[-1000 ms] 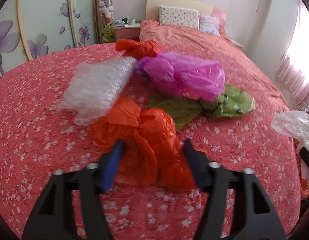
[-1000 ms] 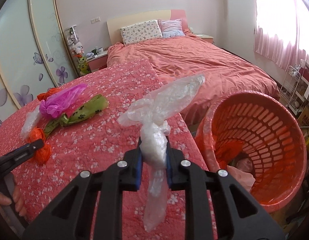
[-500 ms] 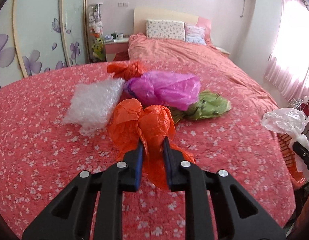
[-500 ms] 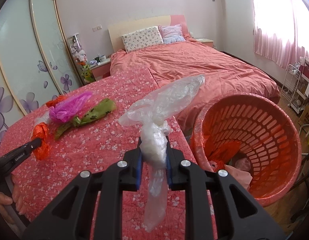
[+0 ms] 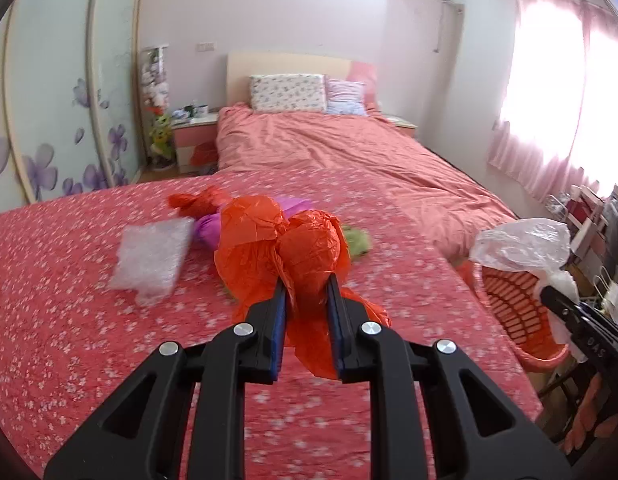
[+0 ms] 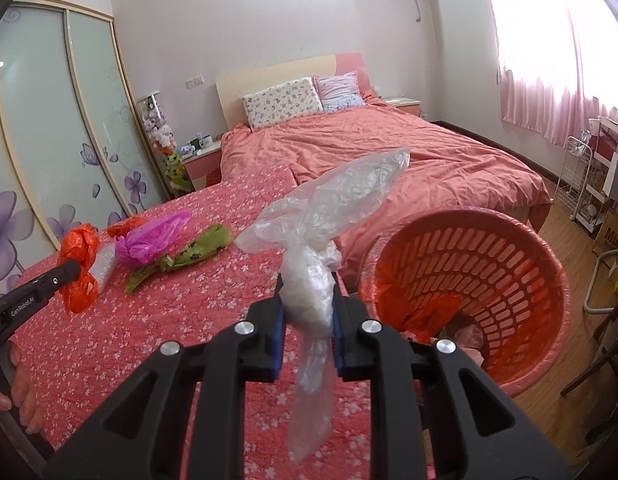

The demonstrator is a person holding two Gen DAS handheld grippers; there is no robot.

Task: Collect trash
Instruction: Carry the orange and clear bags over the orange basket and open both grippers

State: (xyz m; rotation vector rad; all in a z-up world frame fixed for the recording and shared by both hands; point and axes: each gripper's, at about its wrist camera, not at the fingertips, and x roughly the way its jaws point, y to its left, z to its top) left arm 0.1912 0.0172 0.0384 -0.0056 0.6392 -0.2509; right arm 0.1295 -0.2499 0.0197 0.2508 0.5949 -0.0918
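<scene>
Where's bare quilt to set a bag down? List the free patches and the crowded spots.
Free: the floral quilt between the green bag and the orange basket, and its near stretch below the bubble wrap. Crowded: the cluster of bubble wrap, magenta bag, green bag and small orange bag. The basket already holds trash.

R claw (image 6: 308, 312) pinches clear plastic bag (image 6: 317, 240) — orange basket (image 6: 509, 264) just right, beside bed.

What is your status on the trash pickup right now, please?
Left gripper shut on orange bag. Right gripper shut on clear bag, beside the basket. Nothing in the way; more bags on the bedspread.
</scene>
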